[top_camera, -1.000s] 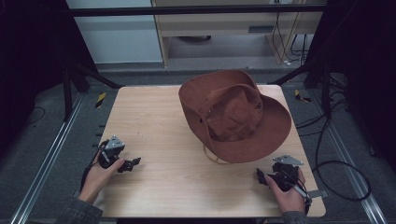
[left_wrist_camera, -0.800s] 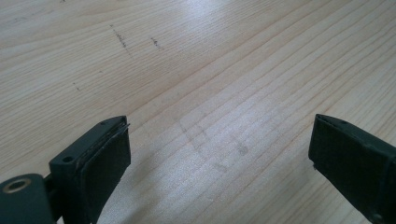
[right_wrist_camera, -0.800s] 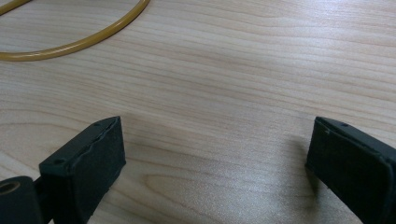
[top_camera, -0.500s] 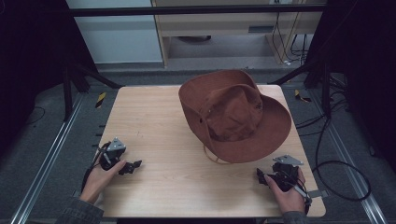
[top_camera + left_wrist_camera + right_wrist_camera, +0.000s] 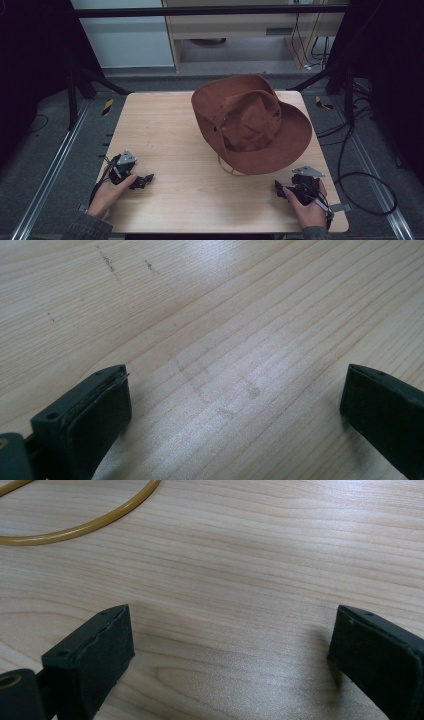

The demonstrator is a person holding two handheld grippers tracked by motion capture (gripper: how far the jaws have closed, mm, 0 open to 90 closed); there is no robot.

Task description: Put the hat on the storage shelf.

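Brown hat (image 5: 250,122) sits untouched; 2 wide-open grippers, left gripper (image 5: 141,181) and right gripper (image 5: 280,189), should probably approach its brim slowly.

A light wooden table (image 5: 165,125) stands on a grey floor (image 5: 45,150), framed by black metal struts (image 5: 85,82). Beyond it sits a pale cabinet (image 5: 235,25). Black cables (image 5: 360,175) trail across the floor at the right.
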